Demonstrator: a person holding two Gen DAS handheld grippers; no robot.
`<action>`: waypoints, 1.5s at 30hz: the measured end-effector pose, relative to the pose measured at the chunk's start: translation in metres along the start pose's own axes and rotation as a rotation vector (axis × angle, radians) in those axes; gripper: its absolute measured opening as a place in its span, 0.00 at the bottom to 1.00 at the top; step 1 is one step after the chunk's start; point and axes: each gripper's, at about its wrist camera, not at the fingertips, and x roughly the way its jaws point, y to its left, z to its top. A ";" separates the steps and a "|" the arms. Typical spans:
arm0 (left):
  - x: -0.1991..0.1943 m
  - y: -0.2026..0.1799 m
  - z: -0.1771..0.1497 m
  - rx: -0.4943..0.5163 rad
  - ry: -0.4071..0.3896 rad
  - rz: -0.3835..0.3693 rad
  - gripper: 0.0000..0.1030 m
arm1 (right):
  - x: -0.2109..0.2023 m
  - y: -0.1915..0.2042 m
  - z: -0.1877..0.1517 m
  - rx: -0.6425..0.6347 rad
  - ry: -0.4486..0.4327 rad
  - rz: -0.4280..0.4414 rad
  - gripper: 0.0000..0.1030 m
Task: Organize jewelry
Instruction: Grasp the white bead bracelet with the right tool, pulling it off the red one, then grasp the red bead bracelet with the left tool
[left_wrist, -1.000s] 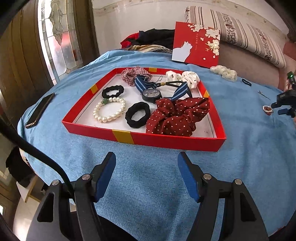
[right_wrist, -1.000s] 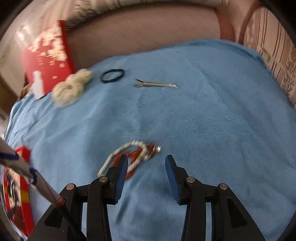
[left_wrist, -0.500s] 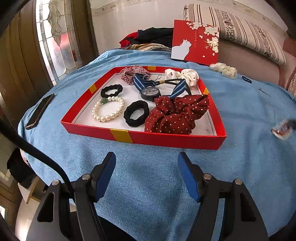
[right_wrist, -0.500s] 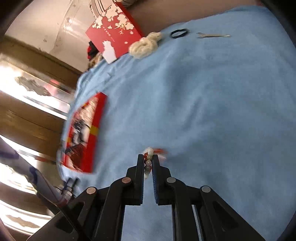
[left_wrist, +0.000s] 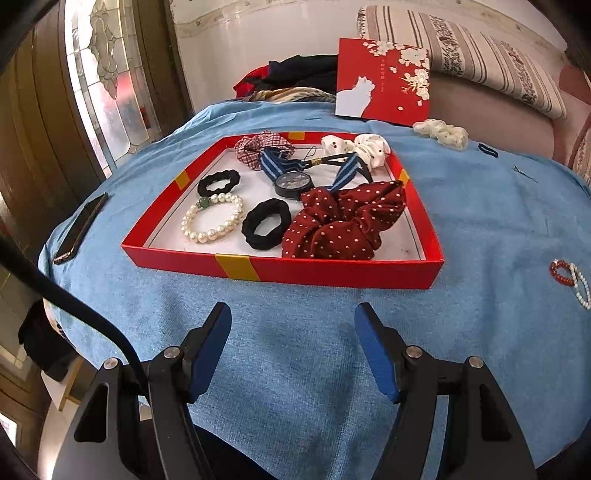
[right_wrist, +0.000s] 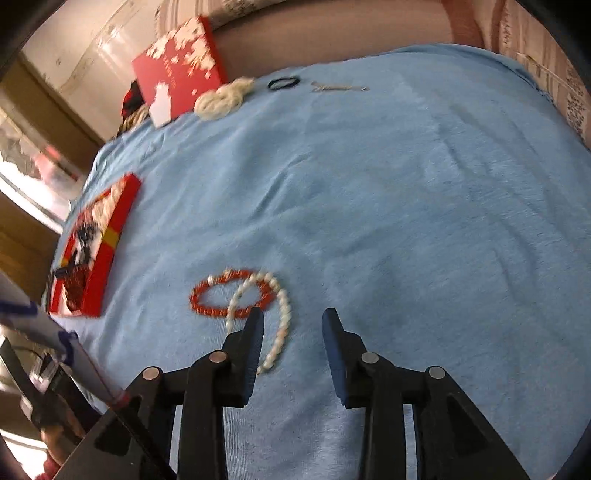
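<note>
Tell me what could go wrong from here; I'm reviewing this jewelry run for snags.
The red bead bracelet and white bead bracelet overlap, so picking up one may drag the other. The right gripper, whose jaws have just been opening, holds nothing; both lie on the blue cloth, short of the red tray.

Worktop cloth (left_wrist: 314, 369): matt blue, fine-napped. Tray (left_wrist: 332, 271): red card, smooth. Pearl bracelet (left_wrist: 212, 218): glossy beads. Dotted scrunchie (left_wrist: 343, 221): soft fabric. Phone (left_wrist: 81, 229): glossy. Tool pads (left_wrist: 376, 354): matt blue.
</note>
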 end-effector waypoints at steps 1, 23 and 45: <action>-0.001 -0.001 0.000 0.005 0.000 0.000 0.66 | 0.007 0.004 -0.001 -0.014 0.008 -0.010 0.34; -0.033 -0.150 0.037 0.372 0.065 -0.184 0.66 | -0.014 -0.043 -0.028 -0.007 -0.115 -0.200 0.07; 0.002 -0.230 0.061 0.400 0.179 -0.302 0.66 | -0.013 -0.049 -0.031 0.012 -0.167 -0.161 0.07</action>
